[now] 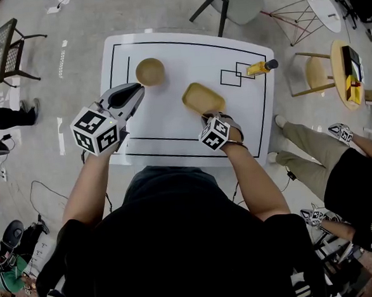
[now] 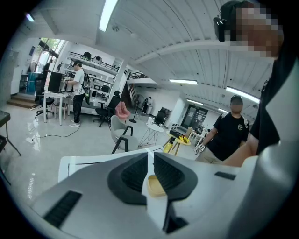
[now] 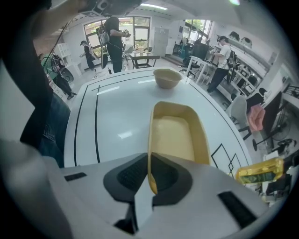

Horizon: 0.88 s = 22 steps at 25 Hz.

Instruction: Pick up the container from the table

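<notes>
The right gripper [image 3: 149,161] pinches the yellow container [image 3: 177,135] by its near rim, near the table [image 1: 171,117] front edge; the left gripper [image 2: 150,155] — jaws together, empty — hovers over the left edge.

On the table [image 1: 171,120], the bowl [image 1: 150,71] sits left of the container [image 1: 203,98] — the bottle [image 1: 261,67] right, further back.

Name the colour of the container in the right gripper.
The container is pale yellow; the right gripper view shows it best.
</notes>
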Tool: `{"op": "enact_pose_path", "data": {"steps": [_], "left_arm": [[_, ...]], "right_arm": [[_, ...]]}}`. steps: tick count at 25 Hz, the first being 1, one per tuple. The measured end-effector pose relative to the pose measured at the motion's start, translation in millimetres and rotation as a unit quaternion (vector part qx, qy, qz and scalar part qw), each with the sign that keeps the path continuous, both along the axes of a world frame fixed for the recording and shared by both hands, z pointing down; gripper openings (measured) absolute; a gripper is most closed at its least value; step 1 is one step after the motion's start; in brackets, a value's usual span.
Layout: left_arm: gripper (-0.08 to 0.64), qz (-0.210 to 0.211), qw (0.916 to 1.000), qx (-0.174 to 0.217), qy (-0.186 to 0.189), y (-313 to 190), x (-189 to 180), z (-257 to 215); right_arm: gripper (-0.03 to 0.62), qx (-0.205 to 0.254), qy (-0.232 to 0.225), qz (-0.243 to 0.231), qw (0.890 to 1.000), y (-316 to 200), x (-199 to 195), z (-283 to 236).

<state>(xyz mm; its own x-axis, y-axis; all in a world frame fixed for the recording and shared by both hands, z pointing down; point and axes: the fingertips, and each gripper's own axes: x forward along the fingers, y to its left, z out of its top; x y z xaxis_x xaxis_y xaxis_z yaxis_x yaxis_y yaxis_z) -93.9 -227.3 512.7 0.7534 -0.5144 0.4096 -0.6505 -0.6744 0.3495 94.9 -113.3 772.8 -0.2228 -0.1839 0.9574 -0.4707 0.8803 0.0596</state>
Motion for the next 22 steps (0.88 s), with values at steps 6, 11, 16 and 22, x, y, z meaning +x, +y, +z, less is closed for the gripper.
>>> {"op": "enact_pose_path", "data": {"steps": [6,11,16,22], "left_arm": [[0.046,0.003,1.0,0.003,0.0,5.8,2.8,-3.9],[0.046,0.003,1.0,0.007,-0.001,7.9,2.5,-8.4],[0.046,0.002,0.9999,0.012,-0.002,11.8,1.9,-13.8],[0.045,0.003,0.9998,0.021,-0.001,17.9,4.0,-25.4]], "right_arm": [[0.025,0.004,0.002,-0.003,1.0,3.4,2.2,-3.9],[0.023,0.009,0.005,-0.005,1.0,4.9,3.7,-8.4],[0.023,0.015,0.007,-0.009,1.0,6.0,4.5,-14.8],[0.023,0.023,0.008,-0.019,1.0,10.6,2.3,-27.5]]}}
